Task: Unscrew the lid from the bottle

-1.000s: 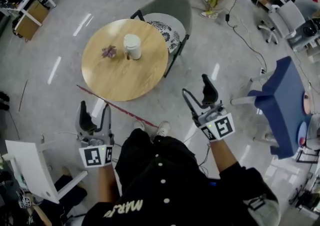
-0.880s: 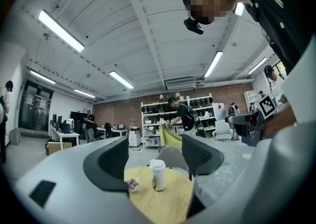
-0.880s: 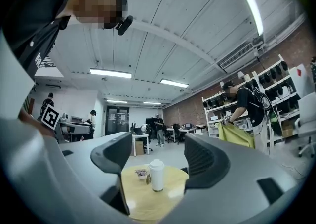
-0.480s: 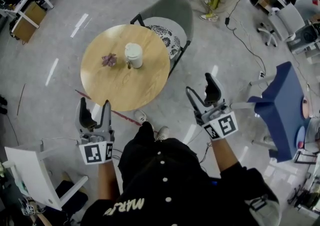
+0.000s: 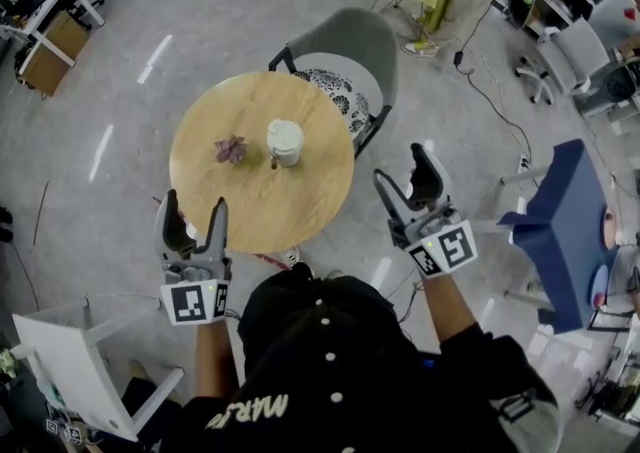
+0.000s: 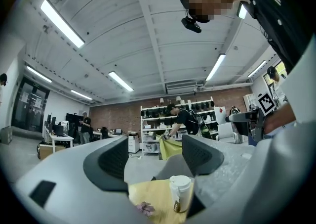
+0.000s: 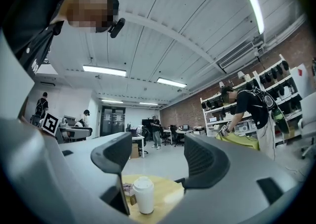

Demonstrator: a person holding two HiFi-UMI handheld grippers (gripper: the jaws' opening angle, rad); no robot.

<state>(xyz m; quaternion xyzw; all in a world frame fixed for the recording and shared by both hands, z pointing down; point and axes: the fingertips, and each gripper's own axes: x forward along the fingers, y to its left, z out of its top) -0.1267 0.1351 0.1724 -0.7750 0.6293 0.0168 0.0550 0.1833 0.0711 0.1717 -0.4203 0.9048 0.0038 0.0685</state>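
Note:
A white bottle (image 5: 284,141) with a white lid stands upright near the middle of a round wooden table (image 5: 250,211); it also shows in the left gripper view (image 6: 180,192) and the right gripper view (image 7: 142,195). My left gripper (image 5: 194,223) hovers at the table's near left edge, open and empty. To the right of the table, off its rim, my right gripper (image 5: 404,177) is held open with nothing between its jaws. Both are well short of the bottle.
A small purple flower-like thing (image 5: 231,149) lies left of the bottle. A grey chair (image 5: 345,46) with a patterned cushion stands behind the table. A blue table (image 5: 562,211) is at the right, a white chair (image 5: 62,371) at the lower left. People work by shelves (image 6: 185,119) in the distance.
Both grippers and the person have moved forward toward the table; the table and bottle now sit nearer in the head view. Jaws look unchanged.

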